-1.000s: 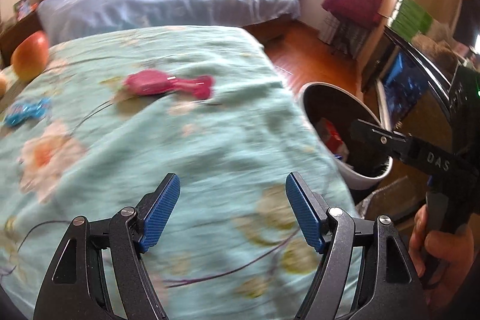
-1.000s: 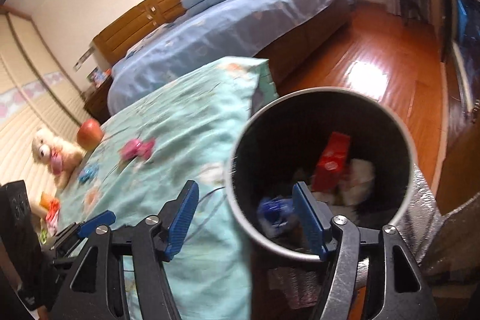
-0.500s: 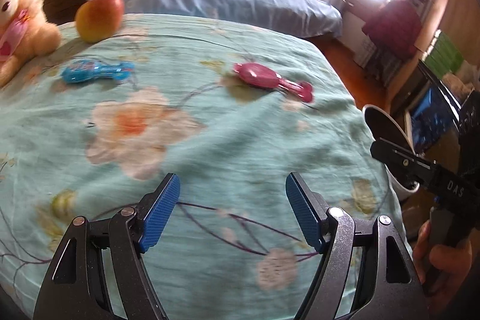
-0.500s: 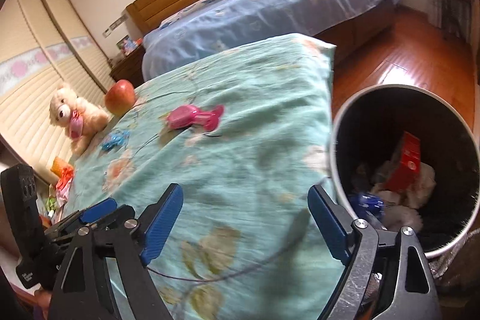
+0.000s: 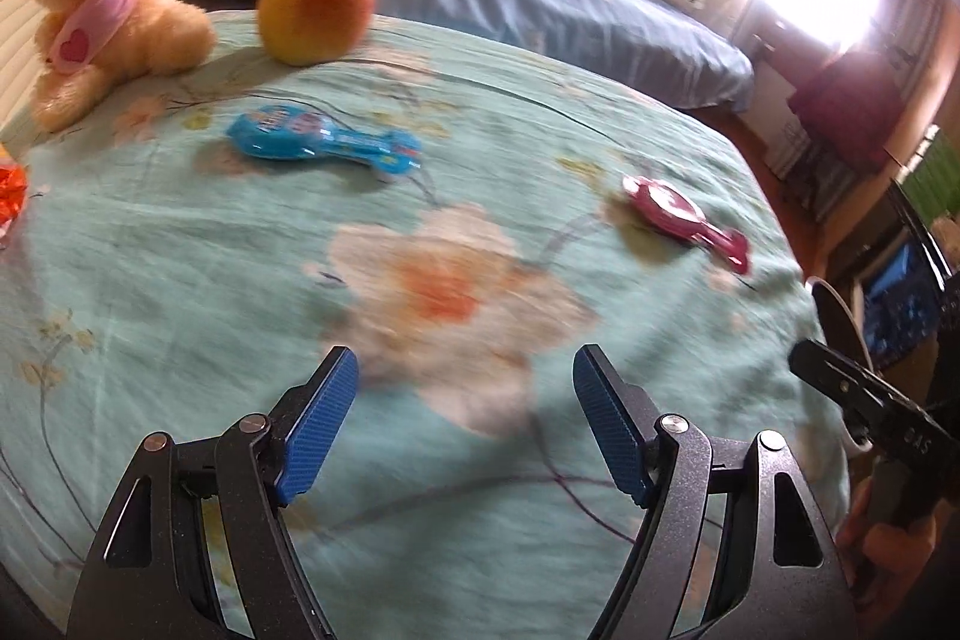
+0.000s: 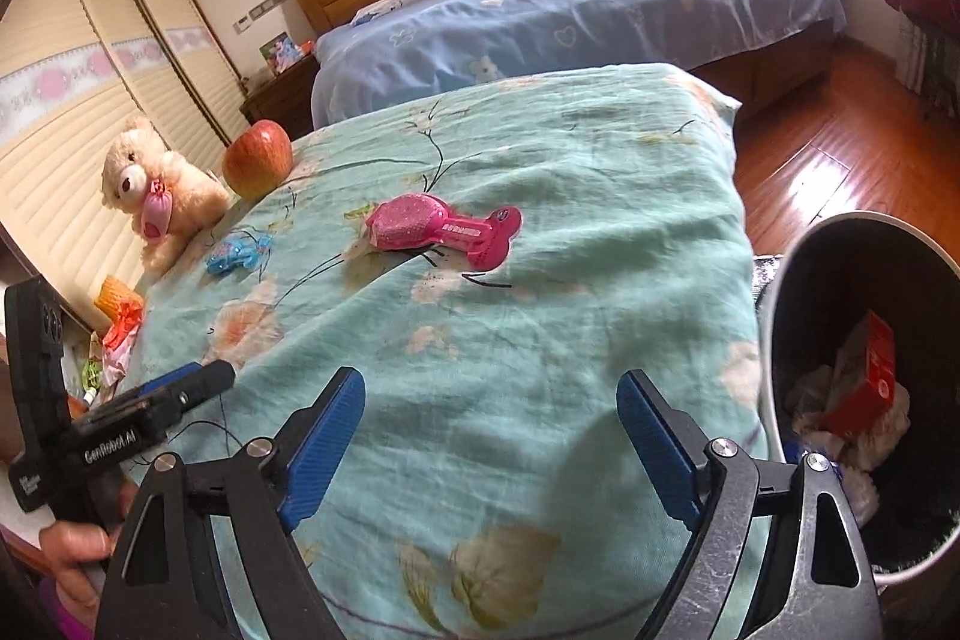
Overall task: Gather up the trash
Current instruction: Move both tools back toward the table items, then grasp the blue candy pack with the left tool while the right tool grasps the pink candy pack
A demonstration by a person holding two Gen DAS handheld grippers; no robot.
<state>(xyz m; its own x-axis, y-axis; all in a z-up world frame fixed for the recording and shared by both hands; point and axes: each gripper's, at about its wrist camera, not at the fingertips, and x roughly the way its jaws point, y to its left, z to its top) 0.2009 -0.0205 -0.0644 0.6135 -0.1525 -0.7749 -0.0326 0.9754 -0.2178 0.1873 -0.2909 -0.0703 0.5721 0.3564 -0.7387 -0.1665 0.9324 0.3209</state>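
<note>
The left-wrist view smears the flowered quilt point(image 5: 456, 292) into blur. The orange wrapper point(image 5: 11, 187) is cut off at the frame's left edge. The bin point(image 6: 864, 400) runs off the right edge, and its crumpled contents are too dark to identify.

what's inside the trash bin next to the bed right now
Inside the trash bin, the right wrist view shows a red carton on crumpled white paper and a bit of blue wrapper. Anything beneath that pile is covered.
</note>
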